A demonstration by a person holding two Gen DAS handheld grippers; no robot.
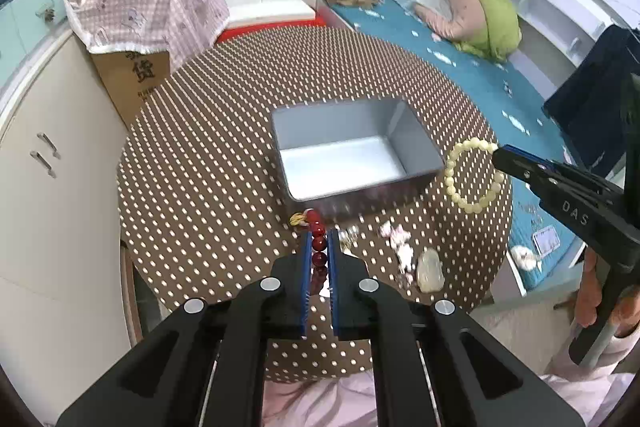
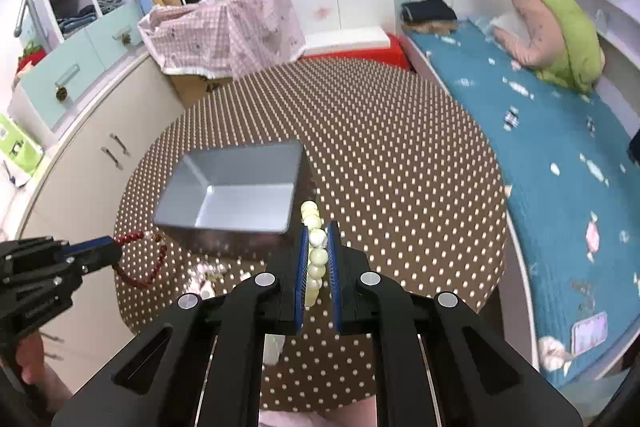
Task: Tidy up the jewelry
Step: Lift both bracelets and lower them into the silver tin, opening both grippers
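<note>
Left wrist view: the left gripper is clamped on a red bead bracelet, lifted over the dotted tablecloth; the strand's lower beads vanish between the blue pads. Beyond it sits the grey box. The right gripper pinches a cream bead bracelet, hanging beside the box's right corner. Small pale trinkets near the front are blurred, hard to identify. Right wrist view: cream beads run between closed fingers; the loop's lower part is hidden.

Bright even light, fisheye-warped edges
</note>
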